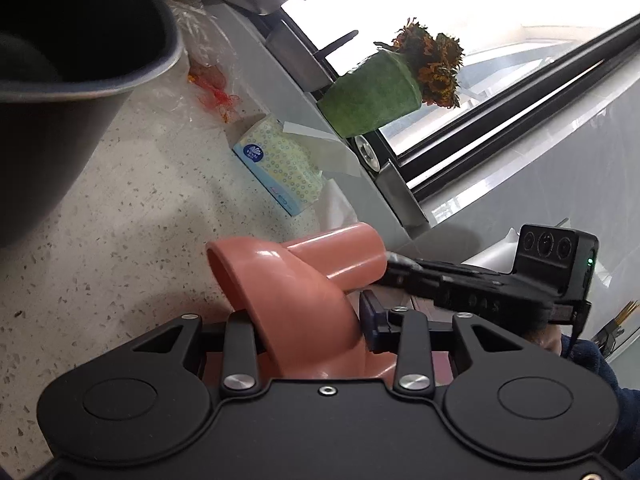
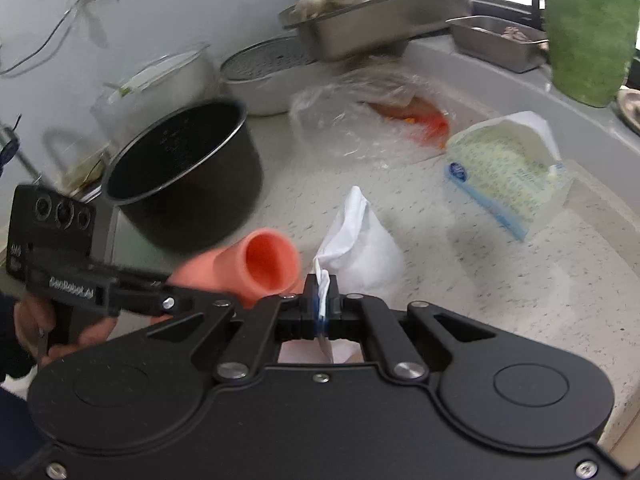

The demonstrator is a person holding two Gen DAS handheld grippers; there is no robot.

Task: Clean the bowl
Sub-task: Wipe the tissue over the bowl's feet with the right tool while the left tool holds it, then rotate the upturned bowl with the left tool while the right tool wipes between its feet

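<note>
Pink bowl (image 1: 296, 304) sits clamped in the left tool (image 1: 308, 320), whose fingers stand moderately apart with the bowl's wall between them; the bowl is held above the speckled surface (image 1: 120, 240), tipped on its side, its tubular foot pointing away from the tool. The right tool (image 2: 322, 296) is pinched nearly closed on a white tissue (image 2: 360, 240), which bunches into a peak just beyond the fingertips, right beside the bowl.

Each tool appears in the other's camera only in part: in the left view the right tool reaches in just beside the bowl's foot, its fingertips hidden behind the bowl. Whether tissue and bowl touch cannot be told. The bowl's inside is out of sight in both views; the right view looks only into the hollow foot.

Only the left view shows the window and the dried flowers (image 1: 432, 64) in the green pot (image 1: 372, 100), beyond the bowl. Only the right view shows the whole dark pot (image 2: 188, 176) behind the bowl, a hand (image 2: 80, 328) on the left tool's grip, and steel trays (image 2: 380, 12) farther back. Both show the tissue pack (image 2: 508, 176) and a plastic bag (image 2: 360, 116), blurred.
</note>
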